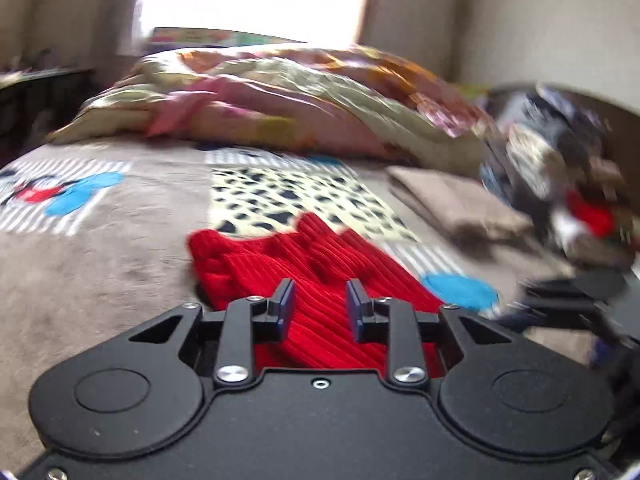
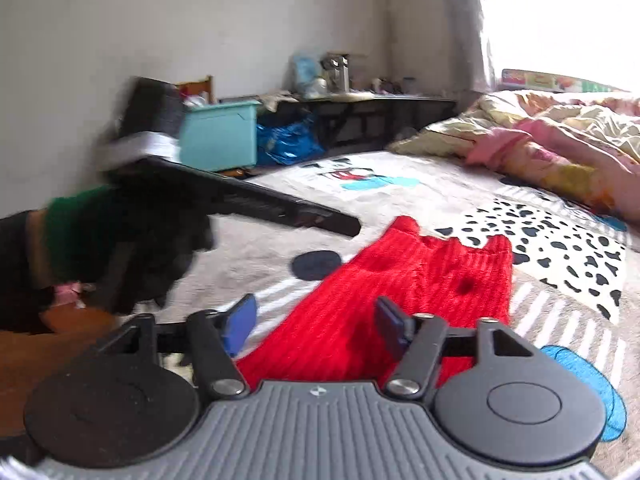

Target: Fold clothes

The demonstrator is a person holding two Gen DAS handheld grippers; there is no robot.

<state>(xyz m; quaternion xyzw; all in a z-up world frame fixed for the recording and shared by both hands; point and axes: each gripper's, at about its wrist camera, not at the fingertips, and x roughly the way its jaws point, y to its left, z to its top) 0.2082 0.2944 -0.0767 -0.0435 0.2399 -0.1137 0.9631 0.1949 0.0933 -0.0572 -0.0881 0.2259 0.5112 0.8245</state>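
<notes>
A red ribbed knit garment (image 1: 320, 264) lies on the patterned bed sheet (image 1: 100, 264). My left gripper (image 1: 320, 302) hovers over its near part with the jaws a little apart, and the pads do not press on the cloth. In the right wrist view the same red garment (image 2: 420, 292) stretches away from my right gripper (image 2: 316, 318), which is open above its near edge. The left gripper (image 2: 280, 210) shows there as a blurred black bar held by a dark gloved hand (image 2: 132, 248) with a green cuff.
A crumpled floral quilt (image 1: 280, 92) lies across the far end of the bed. A folded beige cloth (image 1: 460, 204) rests at the right, beside a blurred dark shape (image 1: 560, 184). A teal box (image 2: 218, 136), a blue bag (image 2: 286, 140) and a cluttered shelf (image 2: 380, 98) stand against the wall.
</notes>
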